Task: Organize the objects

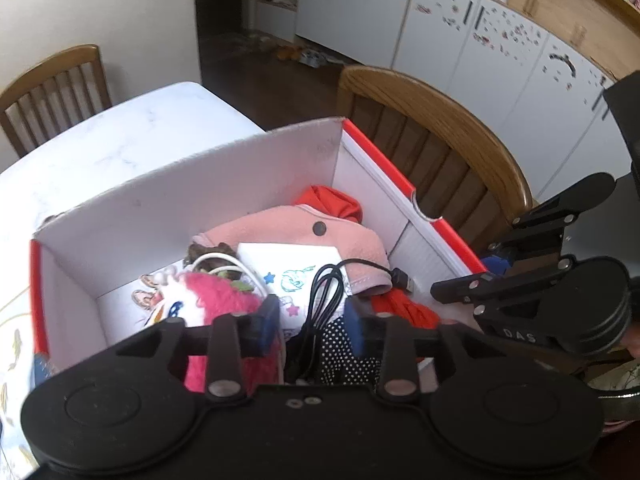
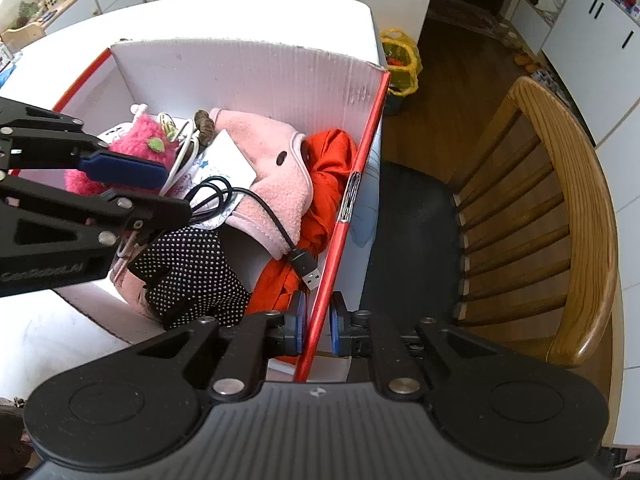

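The coiled black USB cable lies in the white cardboard box with red edges, draped over a pink fleece garment with its plug resting near the red-trimmed side wall, and the left gripper hangs right over the coil with its blue pads apart, nothing pinched between them — this looks like the drop-off step, cable delivered. The right gripper is clamped on the box's red rim, apparently steadying it. Next, I'd judge, the left needs to lift straight clear without snagging a cable loop on a fingertip, then find another item. Around the cable it's crowded: a fuzzy pink plush toy, a white cord, a white printed card, black polka-dot fabric and bunched red cloth. The box sits on a white marble-look table, a wooden slatted chair just beside it.
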The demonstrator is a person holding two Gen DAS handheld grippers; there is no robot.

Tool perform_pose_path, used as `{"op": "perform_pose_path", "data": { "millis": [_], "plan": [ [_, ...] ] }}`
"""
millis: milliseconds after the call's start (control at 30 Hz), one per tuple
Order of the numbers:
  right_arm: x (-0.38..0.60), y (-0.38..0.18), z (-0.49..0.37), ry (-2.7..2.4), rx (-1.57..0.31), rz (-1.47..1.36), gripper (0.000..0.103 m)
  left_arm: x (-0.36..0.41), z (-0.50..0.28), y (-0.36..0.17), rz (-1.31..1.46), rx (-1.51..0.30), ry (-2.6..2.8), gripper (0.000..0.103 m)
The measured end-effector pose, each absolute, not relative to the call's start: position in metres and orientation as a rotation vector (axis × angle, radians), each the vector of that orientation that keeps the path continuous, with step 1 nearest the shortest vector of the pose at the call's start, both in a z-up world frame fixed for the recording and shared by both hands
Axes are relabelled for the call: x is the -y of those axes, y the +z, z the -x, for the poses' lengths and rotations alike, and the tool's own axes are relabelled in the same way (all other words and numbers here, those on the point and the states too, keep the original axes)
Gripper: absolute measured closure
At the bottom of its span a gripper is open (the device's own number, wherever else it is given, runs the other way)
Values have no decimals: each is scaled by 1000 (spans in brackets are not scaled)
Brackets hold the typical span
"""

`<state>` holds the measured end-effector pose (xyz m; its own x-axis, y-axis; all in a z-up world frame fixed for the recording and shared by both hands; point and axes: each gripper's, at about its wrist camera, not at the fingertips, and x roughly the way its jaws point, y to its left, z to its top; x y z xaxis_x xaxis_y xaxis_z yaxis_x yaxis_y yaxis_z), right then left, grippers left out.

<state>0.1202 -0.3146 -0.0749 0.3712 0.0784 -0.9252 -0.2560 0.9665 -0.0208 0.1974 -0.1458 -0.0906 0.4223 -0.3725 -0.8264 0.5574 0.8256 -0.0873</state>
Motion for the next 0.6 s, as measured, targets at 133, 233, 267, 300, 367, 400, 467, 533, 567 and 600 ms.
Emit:
{"op": "perform_pose_path", "data": {
  "millis": [133,233,267,300,367,400,467,533,567,600],
  "plan": [
    [316,-71,-117,242,-1149,182,91,139,-187,-80,-186,-946,-552,51],
    [318,-63,-113,250,-1109,185,91,133,-177,-69,-176,-910,-527,34],
    [317,-59,-111,252,-1088,197,91,131,-174,-66,-174,-899,-527,32],
    [317,-55,-110,252,-1069,202,91,128,-172,-63,-173,-889,-527,30],
    [318,-46,-107,249,-1042,196,91,123,-167,-56,-169,-865,-518,23],
    [319,-42,-105,249,-1031,190,91,119,-164,-52,-161,-853,-517,21],
    [319,-33,-101,246,-1006,178,91,112,-160,-45,-145,-833,-512,19],
    [317,-25,-95,239,-980,165,91,104,-155,-38,-138,-808,-503,14],
    [315,-21,-92,237,-965,154,91,99,-151,-34,-133,-796,-497,12],
    [313,-17,-87,238,-951,142,91,94,-148,-30,-127,-786,-496,11]
  ]
}}
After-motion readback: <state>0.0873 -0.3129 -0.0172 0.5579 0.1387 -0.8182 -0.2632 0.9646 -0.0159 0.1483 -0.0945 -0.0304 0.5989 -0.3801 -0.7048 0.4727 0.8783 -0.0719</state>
